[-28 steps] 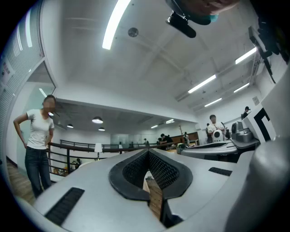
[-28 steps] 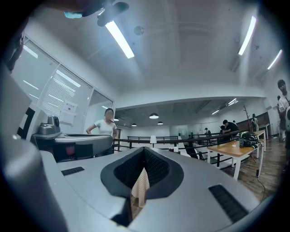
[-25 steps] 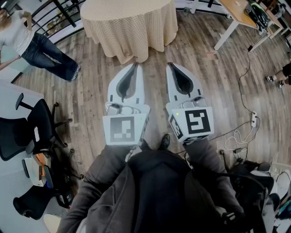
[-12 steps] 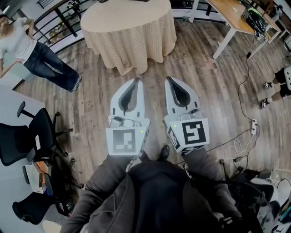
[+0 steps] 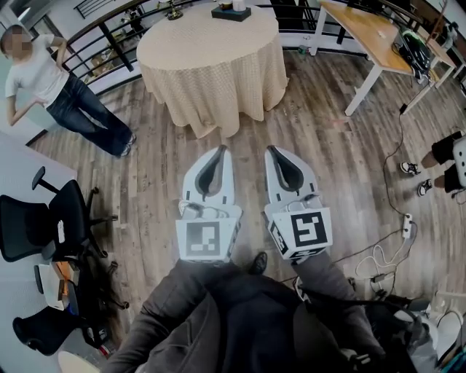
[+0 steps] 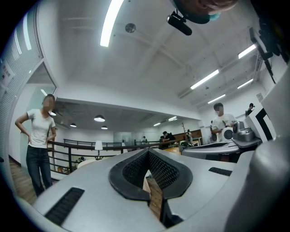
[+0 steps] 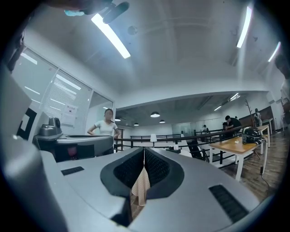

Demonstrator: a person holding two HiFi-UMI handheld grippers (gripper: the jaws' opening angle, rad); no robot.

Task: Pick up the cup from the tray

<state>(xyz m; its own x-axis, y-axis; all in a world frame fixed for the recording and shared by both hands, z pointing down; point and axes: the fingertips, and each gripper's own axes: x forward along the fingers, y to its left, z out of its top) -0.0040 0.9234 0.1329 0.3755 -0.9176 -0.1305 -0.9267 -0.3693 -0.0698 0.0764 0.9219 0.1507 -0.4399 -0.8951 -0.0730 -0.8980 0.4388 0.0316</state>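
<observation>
Nothing's been grabbed yet tbh. The left gripper [image 5: 220, 151] and the right gripper [image 5: 271, 148] are both held with jaws pressed together, nothing clamped in either. The tray [image 5: 231, 13] is parked at the far edge of the round table [image 5: 211, 44], well apart from both grippers and pretty much straight ahead. What's taken to be the cup [image 5: 226, 6] is too small to read properly. The left gripper is judged marginally better lined up.

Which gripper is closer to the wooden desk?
Right. The right gripper is below and left of the wooden desk; the left gripper is farther left, beyond the right one.
</observation>
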